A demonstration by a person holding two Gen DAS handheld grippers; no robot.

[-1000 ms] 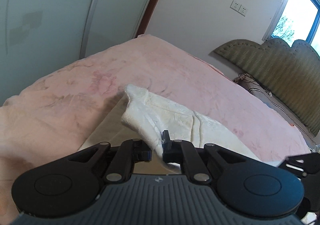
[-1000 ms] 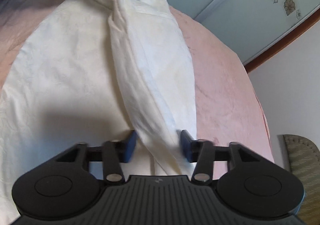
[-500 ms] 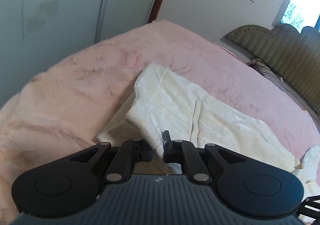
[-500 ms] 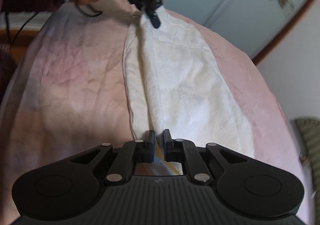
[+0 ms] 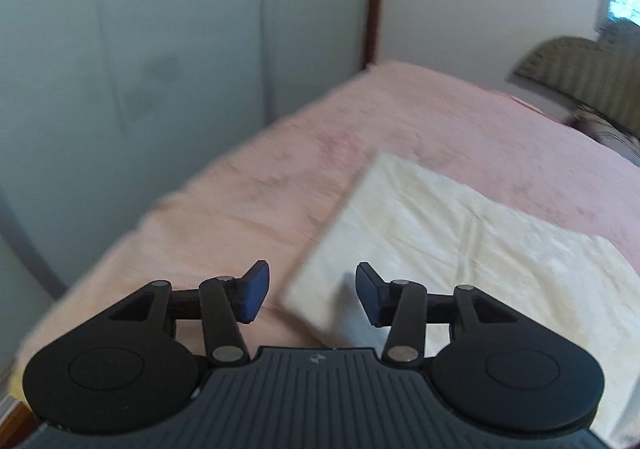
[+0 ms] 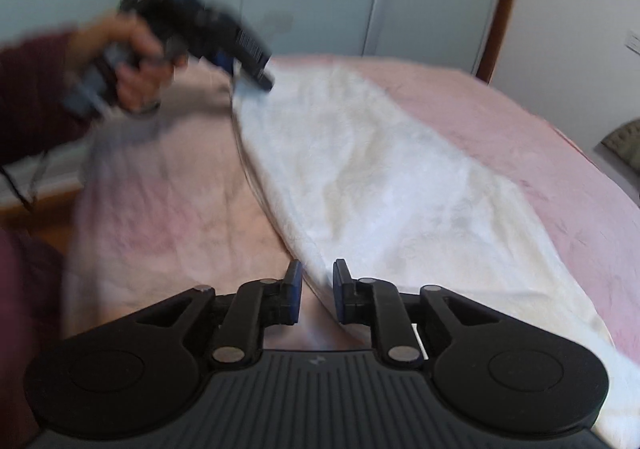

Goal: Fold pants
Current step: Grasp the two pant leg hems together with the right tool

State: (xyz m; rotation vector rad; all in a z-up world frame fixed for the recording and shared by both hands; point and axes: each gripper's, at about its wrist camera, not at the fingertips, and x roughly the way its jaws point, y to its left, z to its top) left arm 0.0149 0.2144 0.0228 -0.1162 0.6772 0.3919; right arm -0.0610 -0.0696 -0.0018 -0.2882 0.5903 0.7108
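Cream-white fabric pants [image 6: 384, 185] lie flat along the pink fleece blanket [image 5: 304, 177] that covers the bed, folded lengthwise into one long strip.

Nearest in the left wrist view, the left gripper [image 5: 312, 291] has its jaws spread wide and grips nothing; the near corner of the pants [image 5: 440, 233] sits in the gap between the blue pads, closer to the right-hand one, and whether it touches that pad is hard to say through the blur. The right gripper [image 6: 317, 291] has its jaws parted by a narrow gap, with the folded edge of the pants running into that gap. The jaws do not pinch the cloth; the part of the edge that passes behind them is hidden.

Farther along the strip, in the right wrist view, the left gripper [image 6: 256, 79] shows as a smeared dark shape at the far end of the pants, held by a hand [image 6: 132, 69] in a maroon sleeve; contact with the cloth there cannot be made out.

Beyond the bed stand pale grey-green sliding wardrobe doors [image 5: 160, 49], and an olive padded headboard [image 5: 580, 69] is cut off at the right edge.
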